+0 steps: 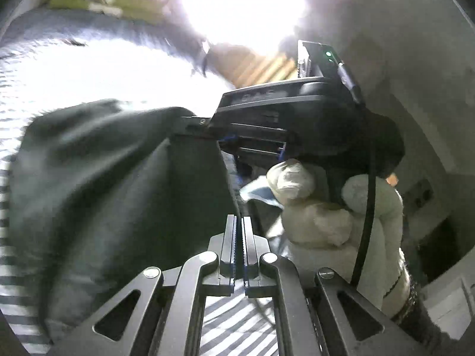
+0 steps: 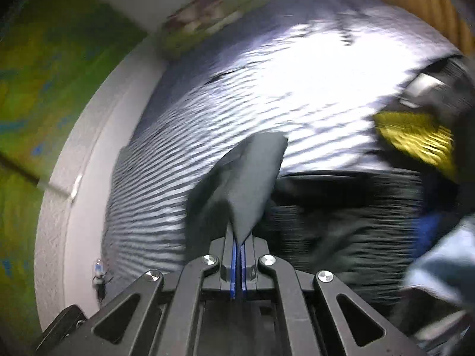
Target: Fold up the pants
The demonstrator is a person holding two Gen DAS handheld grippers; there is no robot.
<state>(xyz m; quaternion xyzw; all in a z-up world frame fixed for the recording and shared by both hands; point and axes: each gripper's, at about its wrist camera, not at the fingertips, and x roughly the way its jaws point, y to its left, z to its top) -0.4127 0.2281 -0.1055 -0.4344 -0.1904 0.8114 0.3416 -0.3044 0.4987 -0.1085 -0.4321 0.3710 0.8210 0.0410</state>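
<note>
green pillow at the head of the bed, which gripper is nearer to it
Hard to settle. The green pillow lies far beyond both: the right gripper and left gripper are each shut on the dark pants over the striped sheet.

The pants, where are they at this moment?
The dark pants hang lifted over the striped bed sheet: in the right wrist view a corner is pinched in the right tongs, and in the left wrist view they fill the left side.

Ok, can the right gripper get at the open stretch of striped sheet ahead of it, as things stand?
Probably yes: the right gripper, shut on the pants, has bare striped sheet straight ahead. Nothing seems to lie between, though blur hides detail.
</note>
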